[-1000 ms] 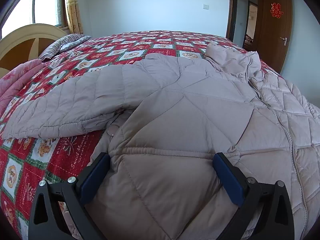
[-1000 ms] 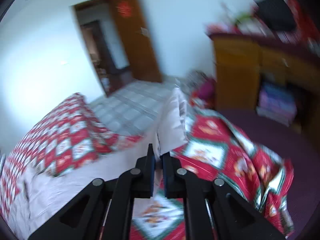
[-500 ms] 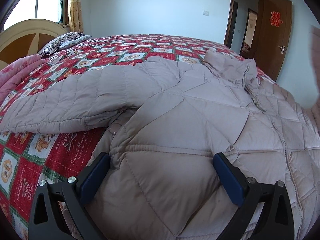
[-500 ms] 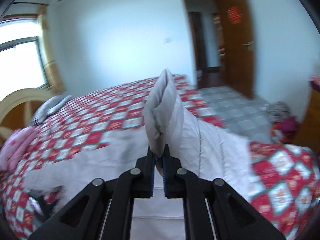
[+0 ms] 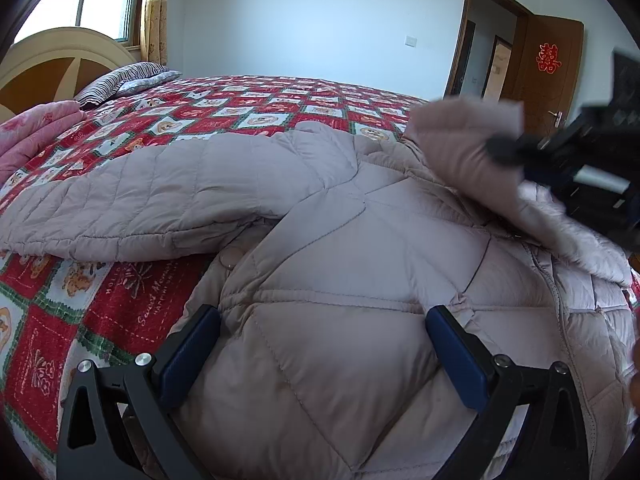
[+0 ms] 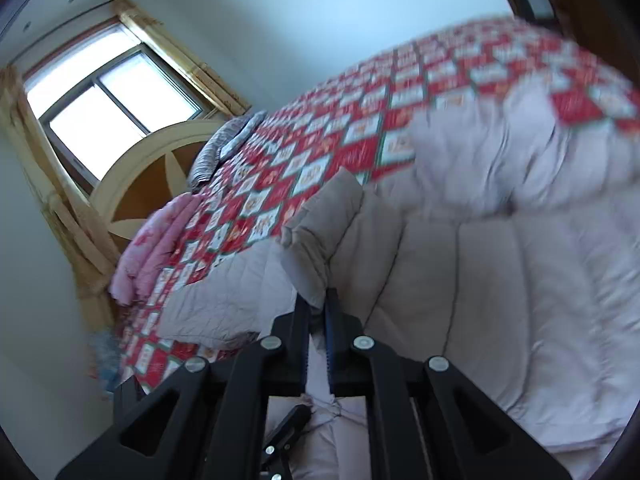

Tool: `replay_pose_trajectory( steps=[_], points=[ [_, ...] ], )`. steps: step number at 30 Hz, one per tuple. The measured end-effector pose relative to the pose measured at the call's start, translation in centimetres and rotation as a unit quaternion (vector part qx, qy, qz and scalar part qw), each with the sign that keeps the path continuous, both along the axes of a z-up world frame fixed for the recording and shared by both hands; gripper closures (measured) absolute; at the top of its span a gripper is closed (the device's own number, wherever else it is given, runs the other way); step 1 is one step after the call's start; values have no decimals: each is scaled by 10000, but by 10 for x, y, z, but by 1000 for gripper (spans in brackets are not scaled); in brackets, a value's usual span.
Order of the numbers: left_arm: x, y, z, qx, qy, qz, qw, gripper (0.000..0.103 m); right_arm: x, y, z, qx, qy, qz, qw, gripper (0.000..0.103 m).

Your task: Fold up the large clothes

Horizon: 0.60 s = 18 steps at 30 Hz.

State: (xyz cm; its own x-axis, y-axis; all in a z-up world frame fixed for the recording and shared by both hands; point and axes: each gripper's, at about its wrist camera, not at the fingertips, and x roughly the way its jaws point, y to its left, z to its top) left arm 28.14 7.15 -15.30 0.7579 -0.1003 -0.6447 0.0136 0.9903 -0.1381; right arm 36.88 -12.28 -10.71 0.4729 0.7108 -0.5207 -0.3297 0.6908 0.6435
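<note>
A large pale mauve quilted jacket (image 5: pixel 340 240) lies spread on the bed, one sleeve (image 5: pixel 132 196) stretched out to the left. My left gripper (image 5: pixel 320 340) stands open, low over the jacket's lower body, its blue pads wide apart. My right gripper (image 6: pixel 317 306) is shut on the jacket's other sleeve (image 6: pixel 324 232), whose cuff end sticks up beyond the fingers. In the left wrist view that gripper (image 5: pixel 520 156) comes in from the right, carrying the sleeve (image 5: pixel 464 140) over the collar and chest.
The bed carries a red, white and green patterned quilt (image 5: pixel 248 108). A folded pink blanket (image 5: pixel 28 132) and a striped pillow (image 5: pixel 120 80) lie by the headboard (image 5: pixel 52 60). A window (image 6: pixel 112 108) is behind it; a brown door (image 5: pixel 552 76) stands open at the right.
My right gripper has swung the pinched sleeve from beyond the bed's edge across over the jacket and now shows in the left wrist view. My left gripper has barely shifted.
</note>
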Motion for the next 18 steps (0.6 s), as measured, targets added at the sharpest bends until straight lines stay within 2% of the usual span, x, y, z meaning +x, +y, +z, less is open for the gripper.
replay_pose_trajectory(
  steps=[4, 7, 9, 12, 13, 14, 18],
  points=[
    [-1, -1, 0, 17, -35, 20, 10000, 1, 4, 7, -27, 139, 410, 215, 9988, 89],
    [-1, -1, 0, 25, -38, 23, 10000, 1, 5, 10, -33, 58, 490, 199, 9986, 89],
    [-1, -1, 0, 39, -43, 27, 10000, 1, 5, 13, -33, 80, 580, 161, 9982, 84],
    [1, -1, -1, 90, -23, 39, 9999, 1, 8, 11, -29, 73, 661, 214, 9976, 60],
    [2, -2, -1, 110, -17, 42, 9999, 1, 6, 13, -23, 25, 636, 219, 9977, 45],
    [1, -2, -1, 118, -14, 44, 9999, 1, 6, 13, -19, -32, 598, 214, 9980, 34],
    [2, -3, -2, 149, 8, 50, 9999, 1, -7, 1, 10, -458, 126, 37, 9989, 32]
  ],
)
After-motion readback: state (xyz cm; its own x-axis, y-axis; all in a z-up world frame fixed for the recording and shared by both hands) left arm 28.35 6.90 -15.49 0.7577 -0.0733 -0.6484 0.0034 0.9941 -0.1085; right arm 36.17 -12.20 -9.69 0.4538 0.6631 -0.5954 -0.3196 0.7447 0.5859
